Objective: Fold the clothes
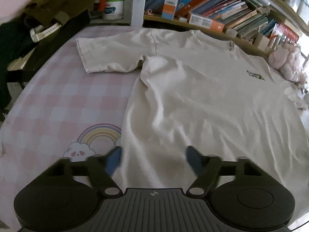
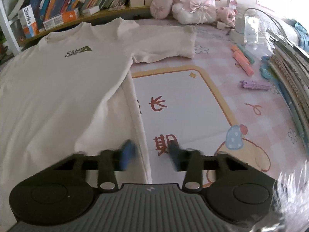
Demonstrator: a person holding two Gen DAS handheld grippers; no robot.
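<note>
A white T-shirt [image 1: 193, 96] lies spread flat, front up, on a pink checked desk mat [image 1: 58, 100], with a small green chest logo [image 2: 78, 51]. In the left wrist view its left sleeve [image 1: 108, 54] reaches out to the side. My left gripper [image 1: 154, 158] hovers low at the shirt's lower left corner, its blue fingertips [image 1: 115, 158] wide apart either side of the cloth edge. In the right wrist view my right gripper [image 2: 151, 153] straddles the shirt's right side seam [image 2: 139, 127], jaws narrower, pads apart from the flat cloth. The right sleeve [image 2: 164, 42] lies stretched out.
Bookshelves [image 1: 212, 9] run along the back edge. Plush toys [image 2: 193, 2] sit at the back right. Pastel markers [image 2: 243, 61], a purple pen bundle [image 2: 255, 86] and stacked notebooks [image 2: 289, 73] lie to the right. A dark bag [image 1: 48, 5] and a white watch [image 1: 45, 31] are at the back left.
</note>
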